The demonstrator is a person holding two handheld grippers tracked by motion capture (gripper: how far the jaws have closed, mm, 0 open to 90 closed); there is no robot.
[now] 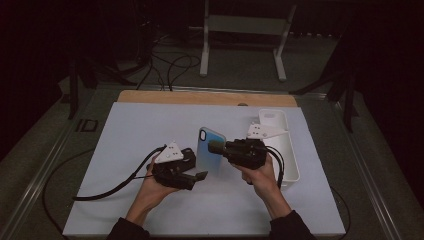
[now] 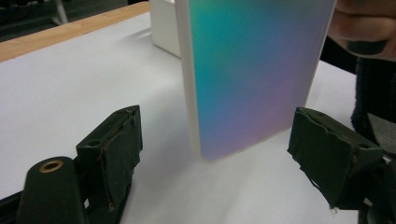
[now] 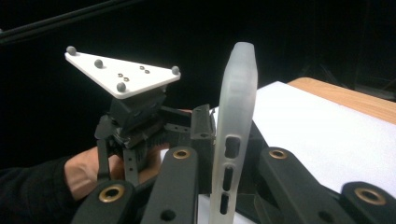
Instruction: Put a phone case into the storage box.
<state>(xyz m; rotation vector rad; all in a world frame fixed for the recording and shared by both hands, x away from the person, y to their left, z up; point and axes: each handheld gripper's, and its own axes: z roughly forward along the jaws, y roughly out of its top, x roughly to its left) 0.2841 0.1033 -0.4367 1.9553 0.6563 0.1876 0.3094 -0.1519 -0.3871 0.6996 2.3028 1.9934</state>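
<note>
A phone case (image 1: 211, 150) with a shiny blue-to-violet back and a pale translucent rim is held upright above the white table top (image 1: 125, 150). My right gripper (image 1: 216, 147) is shut on it from the right. In the right gripper view its jaws (image 3: 229, 140) clamp the case's edge (image 3: 236, 93), cut-outs facing the camera. My left gripper (image 1: 200, 176) sits low at the case's left and is open. In the left gripper view the case (image 2: 252, 74) stands between the spread jaws (image 2: 219, 140), with a gap on each side.
A white tray (image 1: 290, 160) lies at the right behind my right hand, with its corner (image 2: 163, 23) beyond the case. A wooden strip (image 1: 200, 97) runs along the table's far edge. A white stand (image 1: 245, 25) is on the floor behind.
</note>
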